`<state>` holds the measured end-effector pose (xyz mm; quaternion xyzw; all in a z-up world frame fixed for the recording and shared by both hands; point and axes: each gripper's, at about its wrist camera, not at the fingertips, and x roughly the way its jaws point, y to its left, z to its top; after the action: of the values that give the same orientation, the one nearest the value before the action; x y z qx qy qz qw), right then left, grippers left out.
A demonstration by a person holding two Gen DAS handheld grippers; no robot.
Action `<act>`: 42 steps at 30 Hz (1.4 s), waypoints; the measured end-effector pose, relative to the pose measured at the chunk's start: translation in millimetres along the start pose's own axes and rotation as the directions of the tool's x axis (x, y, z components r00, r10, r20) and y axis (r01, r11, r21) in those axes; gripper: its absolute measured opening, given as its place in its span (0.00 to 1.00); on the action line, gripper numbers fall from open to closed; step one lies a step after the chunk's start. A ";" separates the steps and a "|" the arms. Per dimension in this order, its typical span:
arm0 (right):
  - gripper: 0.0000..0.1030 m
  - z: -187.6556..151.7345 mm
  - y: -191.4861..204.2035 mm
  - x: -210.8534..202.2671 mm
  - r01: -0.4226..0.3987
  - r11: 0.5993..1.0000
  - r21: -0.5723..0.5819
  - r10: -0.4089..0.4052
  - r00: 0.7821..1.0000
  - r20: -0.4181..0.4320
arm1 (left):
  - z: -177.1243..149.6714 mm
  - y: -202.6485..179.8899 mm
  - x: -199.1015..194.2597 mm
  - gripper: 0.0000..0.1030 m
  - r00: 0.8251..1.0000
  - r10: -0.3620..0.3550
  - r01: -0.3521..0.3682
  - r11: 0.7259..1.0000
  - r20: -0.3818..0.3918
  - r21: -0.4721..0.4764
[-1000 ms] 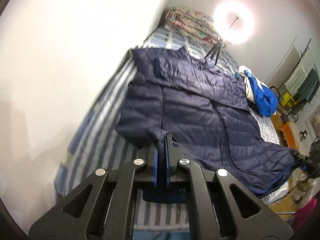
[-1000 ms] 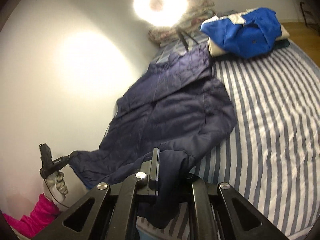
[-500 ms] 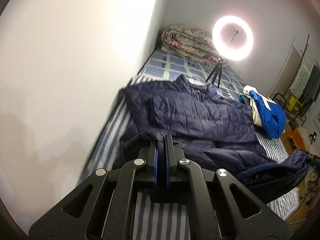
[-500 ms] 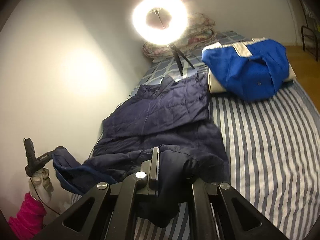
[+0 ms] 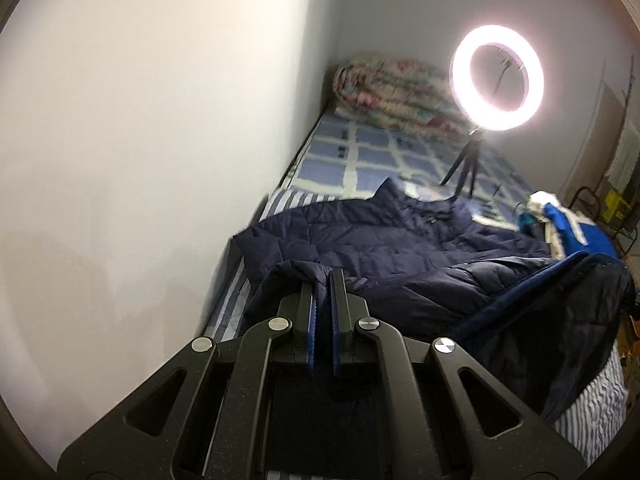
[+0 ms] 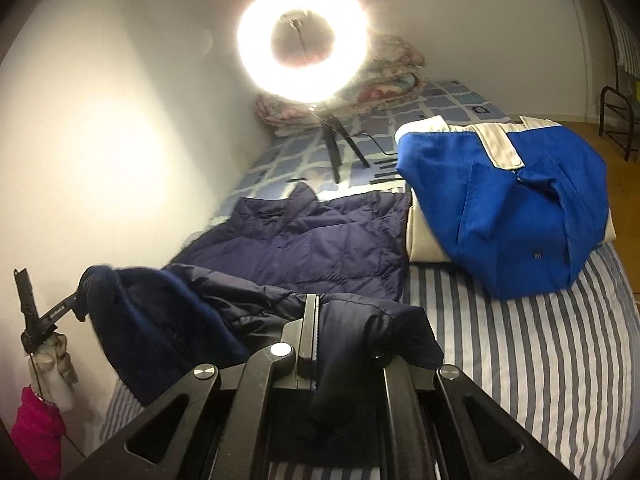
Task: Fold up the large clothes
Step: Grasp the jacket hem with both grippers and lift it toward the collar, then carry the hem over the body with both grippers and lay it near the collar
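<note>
bare striped mattress (image 6: 520,344) open on the right, blue garment pile (image 6: 508,204) and ring light (image 6: 304,36) blocking beyond

Left gripper (image 5: 323,280) and right gripper (image 6: 320,308) both angle downward, jaws clamped tight on cloth.

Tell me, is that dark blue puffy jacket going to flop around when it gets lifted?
Probably floppy: the navy jacket sags and drapes between the left tool and right tool. Likely light for its size, since its quilted panels look puffy. It may slip a bit; the fabric looks smooth.
</note>
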<state>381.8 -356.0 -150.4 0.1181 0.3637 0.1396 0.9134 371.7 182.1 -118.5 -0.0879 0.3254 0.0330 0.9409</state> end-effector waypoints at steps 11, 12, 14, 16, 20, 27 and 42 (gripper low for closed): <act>0.04 -3.0 -29.3 114.3 0.133 0.991 -0.002 -0.132 0.979 -0.155 | -26.8 1.3 122.4 0.03 0.985 0.067 -0.066 0.998 -0.160 0.016; 0.05 -4.1 -30.9 120.7 0.133 0.991 -0.001 -0.132 0.978 -0.163 | -28.4 2.3 128.5 0.03 0.983 0.064 -0.062 0.998 -0.171 0.013; 0.05 -4.9 -35.4 129.3 0.120 0.993 0.013 -0.115 0.976 -0.182 | -28.8 3.5 135.0 0.07 0.981 0.055 -0.054 0.999 -0.188 0.007; 0.14 -3.1 -40.1 132.0 0.091 0.995 0.028 -0.084 0.977 -0.195 | -25.3 4.2 136.3 0.15 0.978 0.043 -0.043 0.999 -0.203 0.009; 0.25 2.1 -48.9 120.7 0.007 0.998 0.060 0.005 0.978 -0.207 | -10.0 6.7 117.3 0.61 0.985 0.012 -0.009 1.000 -0.174 0.023; 0.76 11.6 -56.0 74.0 -0.039 0.999 0.027 0.041 0.996 -0.080 | 2.3 24.9 80.0 0.75 0.997 0.015 -0.010 0.998 -0.078 0.063; 0.76 -3.2 -71.3 115.0 0.055 0.998 -0.043 -0.062 0.985 -0.164 | -10.7 18.6 152.9 0.75 0.979 0.089 -0.065 0.988 -0.182 0.137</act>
<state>471.7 -382.9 -248.0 0.0780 0.4388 0.1289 0.8859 483.2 199.1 -223.9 -0.0161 0.4171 0.0397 0.9078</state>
